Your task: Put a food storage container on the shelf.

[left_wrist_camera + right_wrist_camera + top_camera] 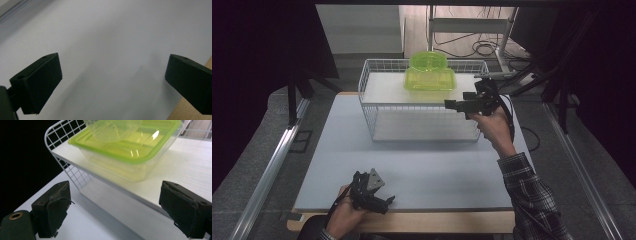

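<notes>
Container lid [430,80] lime green – wire basket [371,107] white – sleeve [532,192] plaid.

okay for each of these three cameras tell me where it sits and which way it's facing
High view: above the near table edge, looking forward and down on the white wire shelf rack; both hands show.
Left gripper view: on the left gripper, facing bare grey tabletop; open jaws.
Right gripper view: on the right gripper, facing the translucent green-lidded plastic box; open jaws.
Shared: high and right views show the box.

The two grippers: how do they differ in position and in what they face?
The right gripper is raised beside the wire rack, facing the green-lidded container; the left gripper sits low at the table's near edge, facing bare tabletop. Both have jaws open, holding nothing.
</notes>
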Demonstrator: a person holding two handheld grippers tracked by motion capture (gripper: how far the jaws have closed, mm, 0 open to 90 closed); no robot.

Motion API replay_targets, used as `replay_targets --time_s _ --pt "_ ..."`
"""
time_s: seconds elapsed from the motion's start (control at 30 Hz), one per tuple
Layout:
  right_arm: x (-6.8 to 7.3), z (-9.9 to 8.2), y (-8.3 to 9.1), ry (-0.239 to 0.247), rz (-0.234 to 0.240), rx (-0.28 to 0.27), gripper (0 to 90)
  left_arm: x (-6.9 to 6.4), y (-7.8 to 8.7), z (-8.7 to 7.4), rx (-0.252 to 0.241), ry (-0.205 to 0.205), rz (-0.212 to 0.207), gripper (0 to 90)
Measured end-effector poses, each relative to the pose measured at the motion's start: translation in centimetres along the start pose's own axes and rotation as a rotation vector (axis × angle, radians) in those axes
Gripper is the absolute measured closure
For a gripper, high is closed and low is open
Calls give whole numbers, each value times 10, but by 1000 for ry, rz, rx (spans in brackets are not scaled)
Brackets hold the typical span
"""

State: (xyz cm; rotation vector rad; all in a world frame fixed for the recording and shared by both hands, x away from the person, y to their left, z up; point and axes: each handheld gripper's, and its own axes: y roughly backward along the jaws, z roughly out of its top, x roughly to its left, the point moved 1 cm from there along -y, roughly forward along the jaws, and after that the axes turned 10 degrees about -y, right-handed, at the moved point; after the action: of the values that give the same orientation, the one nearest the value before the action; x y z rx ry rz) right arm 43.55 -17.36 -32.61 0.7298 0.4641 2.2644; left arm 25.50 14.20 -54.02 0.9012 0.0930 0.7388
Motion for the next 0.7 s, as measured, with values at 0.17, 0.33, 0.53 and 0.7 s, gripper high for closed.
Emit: replay_targets --time_s 0.17,0.33,0.53,0.7 --pt "0 -10 0 15 1 6 101 0 0 0 4 0 0 10" --pt "0 -20 -2 29 -6 19 98 0 0 0 5 -1 1 11" --pt "0 -34 -5 67 -24 37 82 -1 -1 0 7 -5 2 11" --pt "-2 -45 -7 78 -19 49 68 -1 -1 0 15 -15 5 11"
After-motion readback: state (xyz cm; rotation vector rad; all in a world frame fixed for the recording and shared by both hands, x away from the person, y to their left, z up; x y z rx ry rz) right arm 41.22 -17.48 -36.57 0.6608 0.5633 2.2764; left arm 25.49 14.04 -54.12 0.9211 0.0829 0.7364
